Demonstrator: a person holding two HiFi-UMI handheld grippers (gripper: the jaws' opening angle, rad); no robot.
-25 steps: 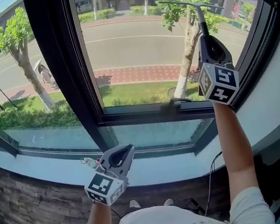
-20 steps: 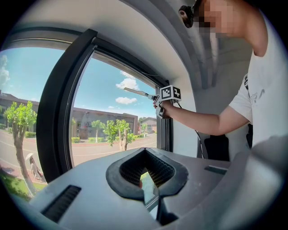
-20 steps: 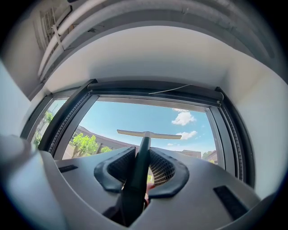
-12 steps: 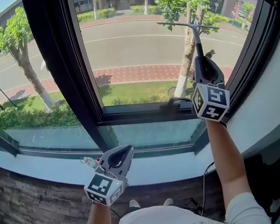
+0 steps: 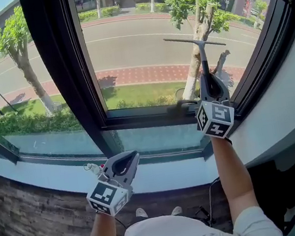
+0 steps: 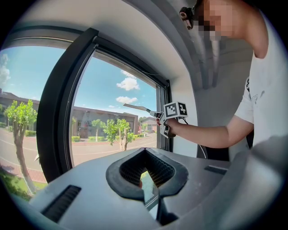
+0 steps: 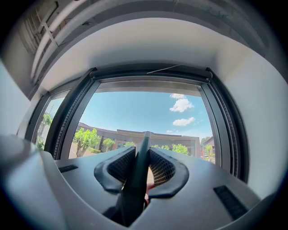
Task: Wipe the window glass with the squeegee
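The squeegee [image 5: 196, 44] is a dark handle with a thin cross blade, pressed to the right-hand window glass [image 5: 136, 45] at about mid height. My right gripper [image 5: 205, 80] is shut on its handle, arm stretched up just above the lower frame. In the right gripper view the handle [image 7: 139, 179] runs up between both pads [image 7: 159, 168]. My left gripper [image 5: 122, 165] hangs low by the sill, shut with nothing in it [image 6: 146, 155]. The left gripper view shows the squeegee [image 6: 137, 108] held against the pane.
A thick dark mullion [image 5: 64, 72] splits the window to the left of the wiped pane. The white sill [image 5: 161, 174] runs beneath it, and a white wall [image 5: 285, 105] closes in on the right. A window latch [image 5: 181, 107] sits on the lower frame. A cable [image 5: 215, 187] hangs under the sill.
My right gripper has drawn the squeegee down the pane and a little left, from near the top toward the lower frame. The left gripper has stayed put.
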